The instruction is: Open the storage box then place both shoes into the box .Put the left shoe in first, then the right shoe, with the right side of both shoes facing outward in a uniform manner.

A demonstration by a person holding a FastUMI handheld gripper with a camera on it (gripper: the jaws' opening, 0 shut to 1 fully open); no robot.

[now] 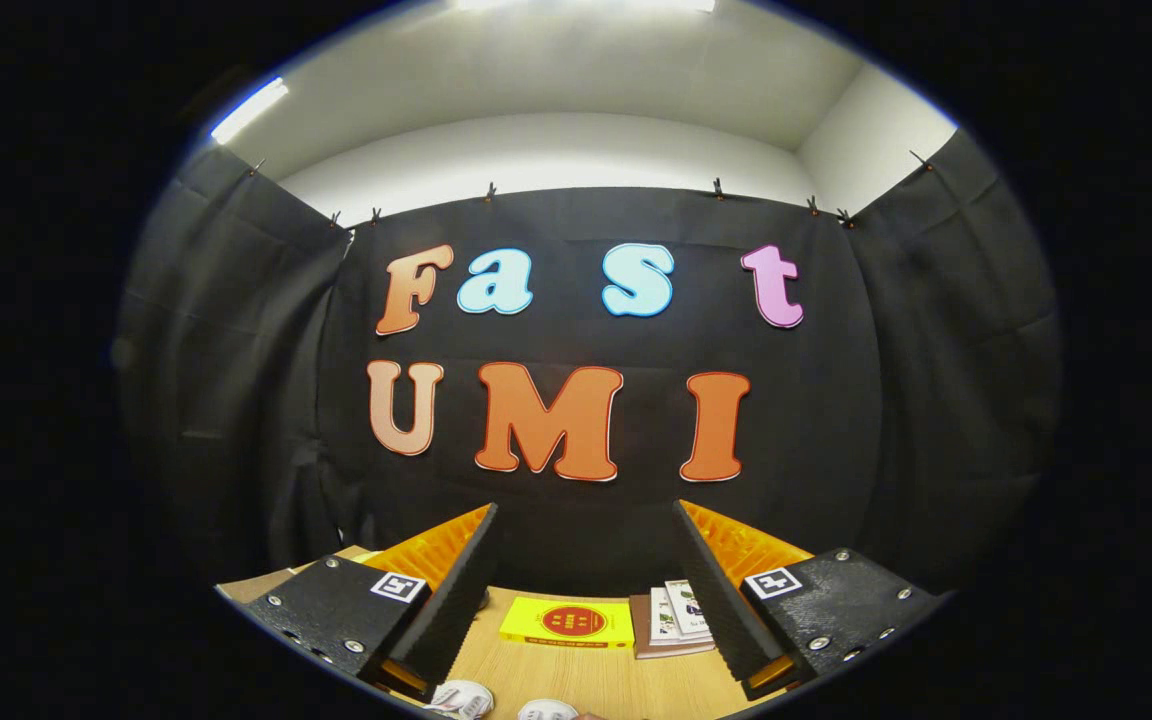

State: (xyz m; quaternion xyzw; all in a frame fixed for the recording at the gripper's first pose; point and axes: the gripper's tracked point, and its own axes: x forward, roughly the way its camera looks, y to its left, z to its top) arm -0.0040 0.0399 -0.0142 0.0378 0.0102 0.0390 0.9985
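Tongs (pixel 586 590) spread wide above wooden table (pixel 576 680), yellow book (pixel 568 622) beyond, shoes (pixel 463 698) below.

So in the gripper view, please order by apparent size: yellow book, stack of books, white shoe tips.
1. Yellow book
2. Stack of books, looks nearly alike
3. White shoe tips, mostly cut off

Open claw holds nothing.

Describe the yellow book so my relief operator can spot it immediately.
Start at the wooden table under the black cloth wall. The open tongs frame its far edge, and the yellow book lies flat there, beyond the fingers. It alone is bright yellow with a red circle on its cover; the stack of paler books sits beside it.
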